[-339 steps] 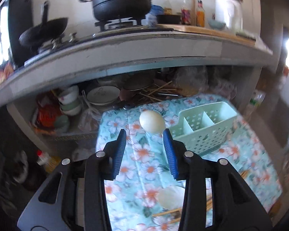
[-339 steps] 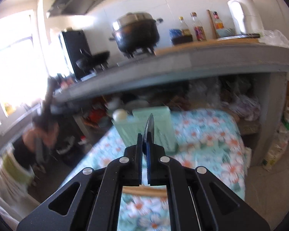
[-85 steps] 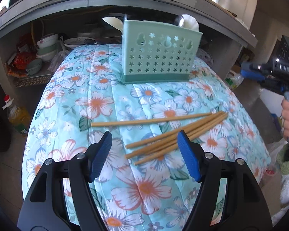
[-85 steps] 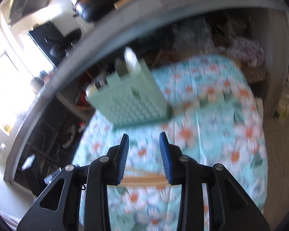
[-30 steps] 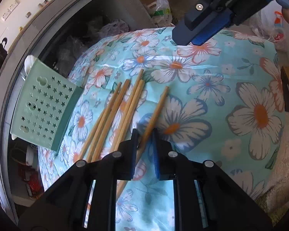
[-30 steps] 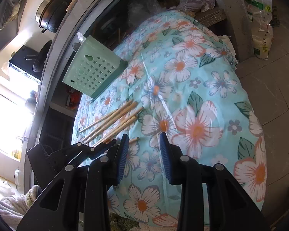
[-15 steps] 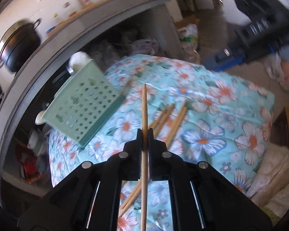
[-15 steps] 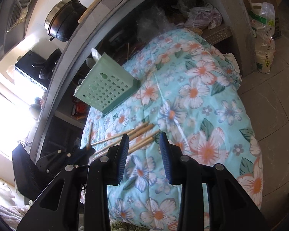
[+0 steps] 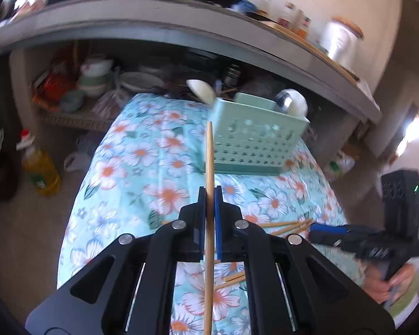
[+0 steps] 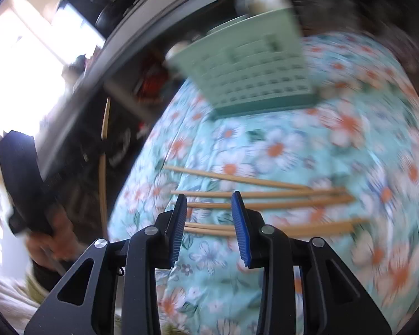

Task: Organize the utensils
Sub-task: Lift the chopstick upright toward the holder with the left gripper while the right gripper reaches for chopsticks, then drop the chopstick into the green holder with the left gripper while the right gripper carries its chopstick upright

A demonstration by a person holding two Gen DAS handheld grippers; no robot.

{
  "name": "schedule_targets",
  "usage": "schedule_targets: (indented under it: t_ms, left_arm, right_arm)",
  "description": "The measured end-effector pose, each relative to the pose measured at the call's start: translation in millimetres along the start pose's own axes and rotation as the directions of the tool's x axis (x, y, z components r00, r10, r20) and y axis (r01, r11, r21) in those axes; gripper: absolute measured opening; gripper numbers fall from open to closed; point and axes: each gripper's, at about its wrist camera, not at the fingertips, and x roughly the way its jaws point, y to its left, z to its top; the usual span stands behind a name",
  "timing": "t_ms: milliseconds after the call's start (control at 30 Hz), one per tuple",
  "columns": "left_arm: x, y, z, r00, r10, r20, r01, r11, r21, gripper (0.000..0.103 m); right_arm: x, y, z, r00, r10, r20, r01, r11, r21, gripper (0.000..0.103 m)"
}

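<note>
Bamboo chopstick pinched in shut left tool, tip just short of green caddy. Keep upright, lower into free compartment. Right tool part-open, empty, above loose chopsticks.

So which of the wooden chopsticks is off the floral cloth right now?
The single wooden chopstick clamped in the left gripper; the other chopsticks lie on the cloth.

Daylit, window glare, right view motion-blurred, perhaps defocused, fisheye-bent edges
</note>
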Motion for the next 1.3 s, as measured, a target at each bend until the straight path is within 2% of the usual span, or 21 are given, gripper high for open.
schedule_targets:
  t_ms: [67, 133, 300, 400, 500, 567, 633, 733, 900, 1033, 1133, 1233, 1300]
  left_arm:
    - [-6, 20, 1, 1.0, -0.014, 0.012, 0.015, 0.996, -0.086, 0.004]
    - [-10, 35, -1, 1.0, -0.015, 0.023, 0.018, 0.989, -0.144, 0.004]
    - [-19, 59, -6, 0.999, -0.005, 0.036, 0.014, 0.972, -0.235, 0.004]
    - [-23, 71, -8, 0.999, -0.005, 0.043, 0.017, 0.962, -0.271, 0.004]
    - [-21, 82, -10, 0.999, -0.021, 0.044, 0.034, 0.949, -0.313, 0.004]
    - [-16, 86, -12, 0.999, -0.03, 0.035, 0.04, 0.944, -0.327, 0.004]
    - [-10, 90, -13, 0.999, -0.032, 0.027, 0.039, 0.94, -0.338, 0.004]
    - [1, 99, -17, 0.999, -0.046, 0.009, 0.046, 0.928, -0.37, 0.004]
    - [27, 118, -27, 0.998, -0.041, -0.044, 0.018, 0.904, -0.427, 0.004]
    - [51, 125, -34, 0.994, -0.018, -0.106, -0.031, 0.896, -0.443, 0.004]
    - [64, 126, -37, 0.989, -0.019, -0.148, -0.049, 0.895, -0.444, 0.004]
    - [71, 126, -38, 0.982, -0.025, -0.187, -0.061, 0.897, -0.439, 0.005]
    - [73, 126, -37, 0.979, -0.027, -0.203, -0.065, 0.899, -0.433, 0.005]
  right_arm:
    - [23, 25, 10, 0.999, -0.02, -0.036, 0.015, 0.989, -0.148, 0.033]
    - [45, 48, 18, 0.997, -0.041, -0.065, 0.021, 0.957, -0.288, 0.033]
    - [103, 92, 40, 0.985, -0.068, -0.157, -0.03, 0.835, -0.549, 0.033]
    - [130, 108, 44, 0.974, -0.117, -0.193, -0.04, 0.752, -0.658, 0.031]
    - [154, 119, 45, 0.963, -0.167, -0.213, -0.038, 0.696, -0.717, 0.029]
    - [172, 122, 44, 0.947, -0.218, -0.235, -0.035, 0.658, -0.752, 0.027]
    - [185, 122, 41, 0.936, -0.249, -0.248, -0.034, 0.637, -0.77, 0.024]
    - [192, 122, 42, 0.933, -0.247, -0.261, -0.044, 0.641, -0.766, 0.012]
    - [182, 119, 55, 0.949, -0.261, -0.18, 0.033, 0.647, -0.762, 0.007]
    - [147, 110, 76, 0.968, -0.241, -0.069, 0.123, 0.697, -0.706, 0.007]
    - [105, 97, 96, 0.975, -0.218, 0.04, 0.196, 0.762, -0.617, 0.007]
    - [65, 83, 105, 0.97, -0.204, 0.129, 0.242, 0.817, -0.524, 0.007]
    - [32, 73, 104, 0.956, -0.211, 0.204, 0.284, 0.846, -0.451, 0.007]
